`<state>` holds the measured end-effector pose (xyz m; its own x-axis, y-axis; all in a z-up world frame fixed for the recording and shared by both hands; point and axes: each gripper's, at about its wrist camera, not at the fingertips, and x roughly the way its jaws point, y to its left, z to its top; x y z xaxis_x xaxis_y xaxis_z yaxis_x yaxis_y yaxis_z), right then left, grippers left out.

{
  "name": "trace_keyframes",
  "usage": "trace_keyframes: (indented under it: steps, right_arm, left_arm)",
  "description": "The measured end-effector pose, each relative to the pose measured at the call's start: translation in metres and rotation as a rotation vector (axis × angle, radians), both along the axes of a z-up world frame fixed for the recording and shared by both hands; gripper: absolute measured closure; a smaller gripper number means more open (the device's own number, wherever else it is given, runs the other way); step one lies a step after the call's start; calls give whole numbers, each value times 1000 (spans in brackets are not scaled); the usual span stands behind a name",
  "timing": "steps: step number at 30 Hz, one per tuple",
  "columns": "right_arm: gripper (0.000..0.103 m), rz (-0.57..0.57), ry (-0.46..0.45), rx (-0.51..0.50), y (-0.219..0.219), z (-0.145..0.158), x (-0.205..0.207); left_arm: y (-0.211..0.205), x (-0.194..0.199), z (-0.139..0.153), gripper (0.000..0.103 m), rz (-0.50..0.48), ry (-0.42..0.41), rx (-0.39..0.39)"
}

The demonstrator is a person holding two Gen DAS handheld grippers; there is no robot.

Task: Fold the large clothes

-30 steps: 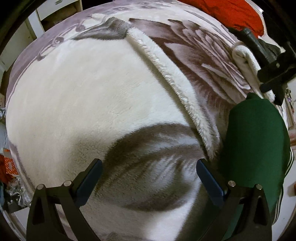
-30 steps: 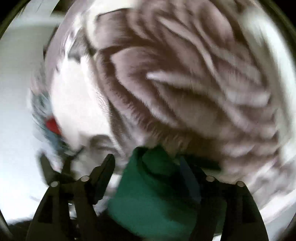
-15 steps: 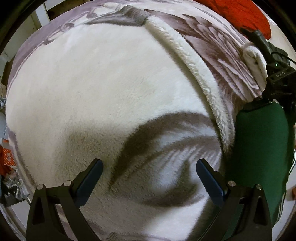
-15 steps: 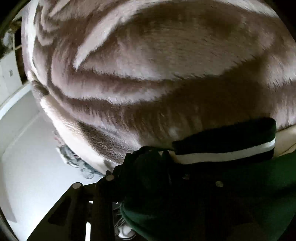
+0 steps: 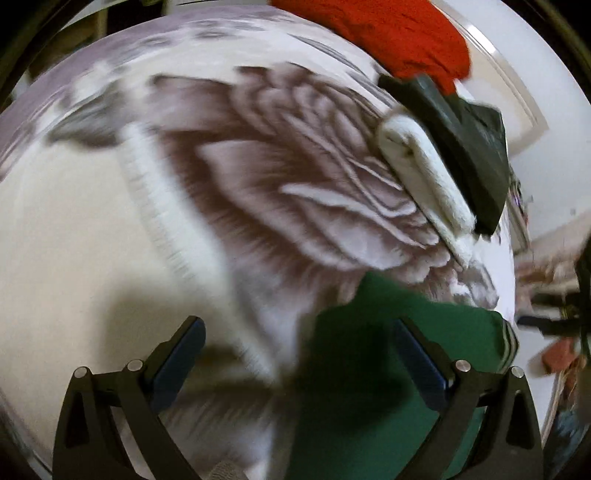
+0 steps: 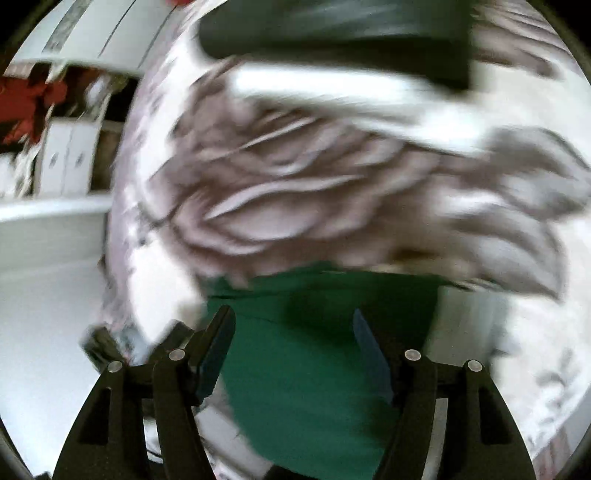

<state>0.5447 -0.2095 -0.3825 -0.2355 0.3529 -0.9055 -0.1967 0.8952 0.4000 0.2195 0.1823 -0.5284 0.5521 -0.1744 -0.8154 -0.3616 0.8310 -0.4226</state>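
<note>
On the plush white-and-brown patterned blanket (image 5: 280, 184), at about 5 o'clock in the left wrist view, lies the dark green garment with white stripes at its cuff edge (image 5: 369, 369). Its cloth looks smooth and matte, bunched into a broad mound, and the striped trim shows at 3 o'clock of that mound. From the right wrist view the same green garment (image 6: 306, 369) fills the 6 o'clock part of the picture, its upper edge running roughly level across the blanket (image 6: 295, 192); both pictures are blurred, so finer folds cannot be made out.

The left gripper (image 5: 295, 354) stands wide, its blue-padded fingers far apart; the right-hand finger overlaps the green cloth in the picture, the other is over the blanket, and nothing is clamped between them. The right gripper (image 6: 295, 354) is also spread wide, with the green cloth seen between its fingers but not pinched.

At 1 o'clock in the left view lie a rolled white fleecy cloth (image 5: 424, 177), a dark grey-green folded item (image 5: 465, 147) beside it, and a red knitted fabric (image 5: 388, 33).
</note>
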Motion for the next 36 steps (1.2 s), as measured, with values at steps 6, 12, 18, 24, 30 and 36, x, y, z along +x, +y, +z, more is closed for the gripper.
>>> trace_keyframes:
  steps: [6,12,18,24,30,36]
  right_arm:
    - [34,-141,-3,-147,-96,-45,-3]
    - [56,-213,25,18,-119,-73,-19]
    - [100,-260,-200,4,-113,-50,-2]
    - [89,-181,-38,-37,-120,-84,6]
    - [39,-186,-26,-33,-170,-37,-34]
    - [38,-365,215,27,-237,-57,-134]
  left_arm:
    - [0,39,-21,0,-62,51,-9]
    - [-15,43,-12,0,-91,66,125]
    - [-21,49,-12,0,-119,74,163]
    - [-24,50,-11,0,-115,84,185]
    - [-22,44,-10,0,-92,77,175]
    - [-22,40,-9,0,-69,74,167]
